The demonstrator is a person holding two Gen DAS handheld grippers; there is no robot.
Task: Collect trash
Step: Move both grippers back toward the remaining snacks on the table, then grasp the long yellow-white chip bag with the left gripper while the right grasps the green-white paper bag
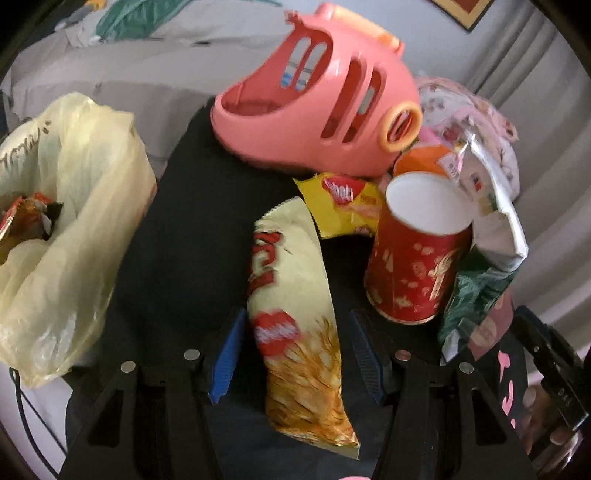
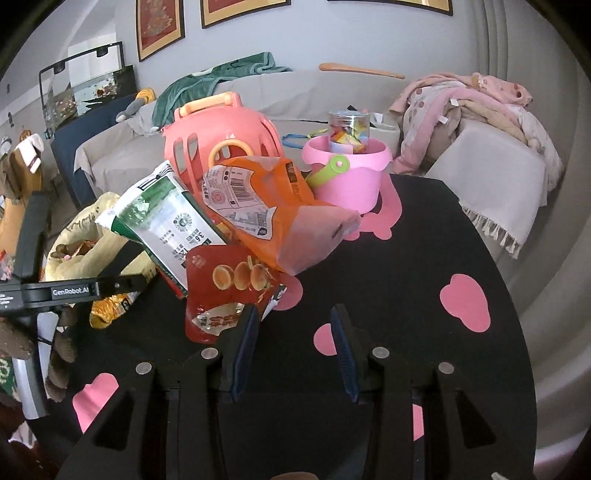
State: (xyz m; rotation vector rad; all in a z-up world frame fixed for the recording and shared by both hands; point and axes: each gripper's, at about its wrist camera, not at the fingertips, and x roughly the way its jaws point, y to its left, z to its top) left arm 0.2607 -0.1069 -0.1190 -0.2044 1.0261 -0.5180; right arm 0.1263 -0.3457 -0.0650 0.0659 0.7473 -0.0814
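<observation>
Two open jaws, one wrapper lined up

Left hand-held gripper (image 1: pixel 295 354) straddles the cream snack packet (image 1: pixel 295 314) lying on the black surface (image 1: pixel 192 229), jaws apart, likely for pinching it. Yellow trash bag (image 1: pixel 74 206) gapes far left. Right hand-held gripper (image 2: pixel 293 350) hovers open, empty, beside the red wrapper (image 2: pixel 225 291).

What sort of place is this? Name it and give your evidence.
Most likely a home living room. A covered sofa runs behind the black table, framed pictures hang on the wall, and a fish tank stands in the corner.
</observation>
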